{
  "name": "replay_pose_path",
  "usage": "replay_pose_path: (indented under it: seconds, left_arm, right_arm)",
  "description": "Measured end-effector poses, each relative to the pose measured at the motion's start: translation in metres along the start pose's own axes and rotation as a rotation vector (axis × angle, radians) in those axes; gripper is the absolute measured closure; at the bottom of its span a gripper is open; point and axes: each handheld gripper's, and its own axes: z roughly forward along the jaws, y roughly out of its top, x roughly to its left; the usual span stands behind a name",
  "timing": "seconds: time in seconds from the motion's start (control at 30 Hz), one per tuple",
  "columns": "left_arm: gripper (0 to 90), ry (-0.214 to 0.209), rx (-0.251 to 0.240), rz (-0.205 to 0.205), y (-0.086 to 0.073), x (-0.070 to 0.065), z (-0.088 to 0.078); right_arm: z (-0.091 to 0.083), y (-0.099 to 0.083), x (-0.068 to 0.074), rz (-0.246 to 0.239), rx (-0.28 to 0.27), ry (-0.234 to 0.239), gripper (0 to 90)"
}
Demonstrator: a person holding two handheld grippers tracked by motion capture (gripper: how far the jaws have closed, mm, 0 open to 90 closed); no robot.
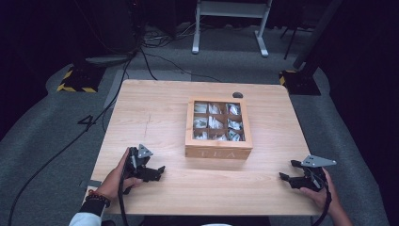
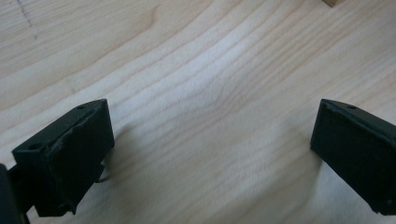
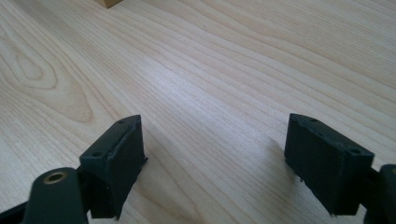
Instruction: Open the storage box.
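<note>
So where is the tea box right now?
In the high view the wooden tea box sits a little right of the table's middle, between the left gripper and the right gripper, farther from the person.

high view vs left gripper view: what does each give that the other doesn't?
High view: the wooden tea box with a grid of packets under its lid, both hands, the right tool open near the table's right edge, the floor and cables beyond.
Left gripper view: the left tool up close, its black jaws wide apart with bare wood grain between them, nothing held.
Both: the light wooden table, the left tool low over it, and the tea box, here just a corner at the top edge.
</note>
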Motion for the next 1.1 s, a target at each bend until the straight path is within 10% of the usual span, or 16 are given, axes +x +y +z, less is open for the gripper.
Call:
replay_pose_path:
  seconds: [0.4, 1.1]
  left_arm:
    - [0.3, -0.095, 0.008, 0.120, 0.003, 0.008, 0.002]
    - [0.3, -0.093, 0.006, 0.116, 0.003, 0.008, 0.002]
  right_arm:
    - [0.001, 0.003, -0.005, -0.008, 0.017, -0.001, 19.2]
    - [0.007, 0.076, 0.015, -0.134, -0.084, 0.115, 32.2]
